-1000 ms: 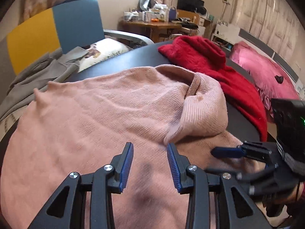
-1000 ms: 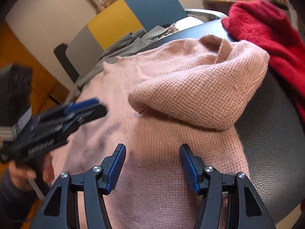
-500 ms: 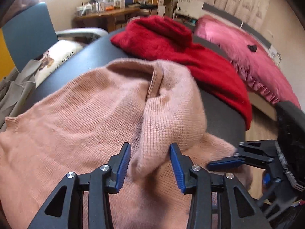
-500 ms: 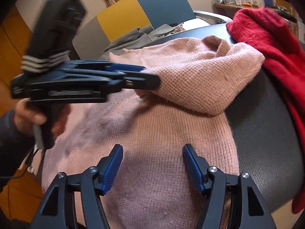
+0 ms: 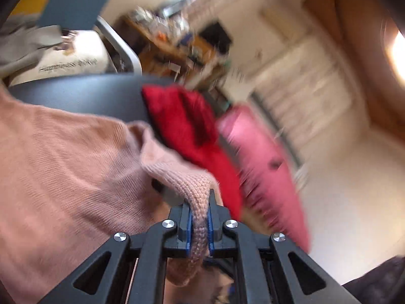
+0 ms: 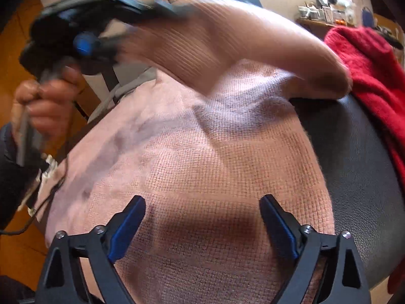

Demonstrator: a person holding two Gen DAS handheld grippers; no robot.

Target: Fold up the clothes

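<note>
Your right gripper hangs with jaws wide apart, holding nothing, just over the near part of the pink knitted sweater spread on the black leather-look tabletop. Your left gripper is clamped tight on a fold of that sweater's sleeve, lifted above the body. Farther right, a red fuzzy sweater lies on the table. Left-wrist view is motion-blurred.

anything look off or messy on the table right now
Nothing damaged or spilled. The pink sweater lies rumpled, its sleeve lifted by the left gripper. A red sweater sits in a heap beside it, unfolded.
</note>
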